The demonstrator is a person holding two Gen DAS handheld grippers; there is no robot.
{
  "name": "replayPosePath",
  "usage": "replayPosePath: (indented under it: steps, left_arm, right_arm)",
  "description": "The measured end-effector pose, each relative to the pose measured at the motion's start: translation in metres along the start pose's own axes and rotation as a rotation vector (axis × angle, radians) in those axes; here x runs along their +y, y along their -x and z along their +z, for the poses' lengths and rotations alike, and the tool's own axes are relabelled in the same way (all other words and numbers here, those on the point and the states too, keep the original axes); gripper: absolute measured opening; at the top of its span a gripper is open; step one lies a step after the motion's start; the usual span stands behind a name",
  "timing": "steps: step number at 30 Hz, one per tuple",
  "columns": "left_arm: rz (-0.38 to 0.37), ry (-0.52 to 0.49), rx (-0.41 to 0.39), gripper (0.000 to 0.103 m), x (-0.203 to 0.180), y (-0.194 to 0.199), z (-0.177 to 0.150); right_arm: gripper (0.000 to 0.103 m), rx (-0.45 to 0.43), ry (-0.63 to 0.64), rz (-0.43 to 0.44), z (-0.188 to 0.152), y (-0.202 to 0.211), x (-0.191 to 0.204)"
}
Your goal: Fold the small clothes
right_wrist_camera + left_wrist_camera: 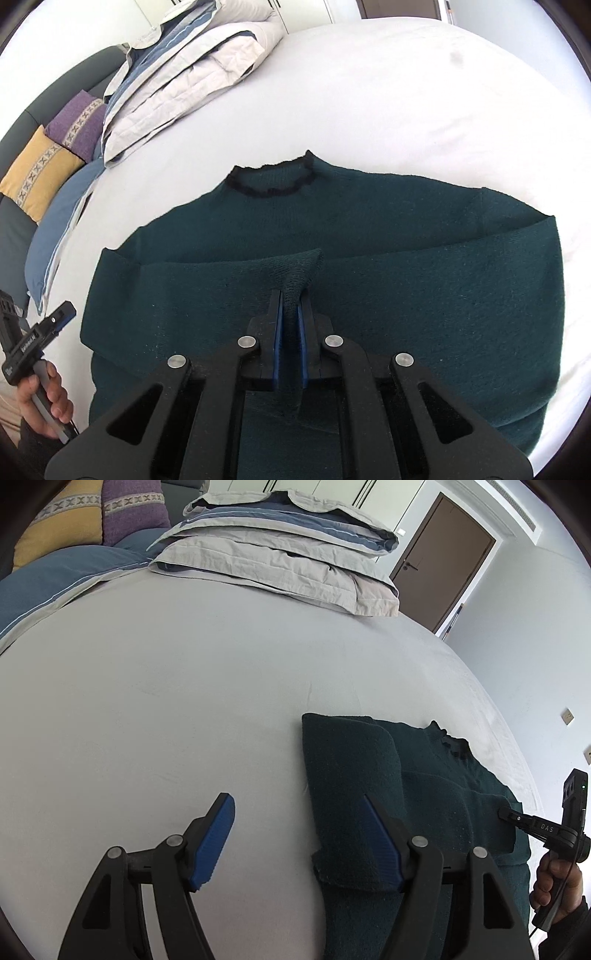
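Note:
A dark green knit sweater (406, 277) lies flat on the white bed sheet (406, 92), its black-trimmed collar (273, 181) pointing away and both sleeves folded across the body. My right gripper (291, 295) is shut on a bunched bit of the knit at the sweater's middle, and the cloth rises in a small peak between the blue pads. In the left wrist view the sweater (351, 760) fills the lower right. My left gripper (295, 799) hangs open over its left edge, one finger above the knit, the other above bare sheet (166, 701). Nothing is between its pads.
A stack of folded grey and blue bedding (277, 554) sits at the far end of the bed. A yellow cushion (37, 173), a purple cushion (77, 125) and a blue pillow (59, 210) lie at the left. A brown door (443, 554) stands beyond. A hand (44, 398) holds the left gripper's handle.

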State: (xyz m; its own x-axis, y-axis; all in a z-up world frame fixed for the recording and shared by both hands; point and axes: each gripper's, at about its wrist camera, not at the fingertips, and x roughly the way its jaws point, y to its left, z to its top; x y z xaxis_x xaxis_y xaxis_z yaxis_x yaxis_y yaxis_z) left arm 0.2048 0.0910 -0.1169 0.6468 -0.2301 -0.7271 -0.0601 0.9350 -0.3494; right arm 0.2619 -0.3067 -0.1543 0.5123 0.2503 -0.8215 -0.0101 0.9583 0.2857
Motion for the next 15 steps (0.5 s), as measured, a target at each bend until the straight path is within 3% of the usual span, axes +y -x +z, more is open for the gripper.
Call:
replayPosePath:
  steps: [10, 13, 15]
  left_arm:
    - [0.070, -0.041, 0.093, 0.072, -0.013, -0.063, 0.046]
    - [0.080, -0.051, 0.120, 0.064, -0.014, -0.083, 0.049]
    - [0.096, -0.078, 0.123, 0.050, -0.018, -0.091, 0.047]
  right_arm:
    - [0.006, 0.001, -0.016, -0.034, -0.004, -0.013, -0.022]
    - [0.006, -0.004, -0.020, -0.032, -0.004, -0.017, -0.023]
    - [0.006, -0.006, -0.022, -0.035, -0.005, -0.019, -0.024]
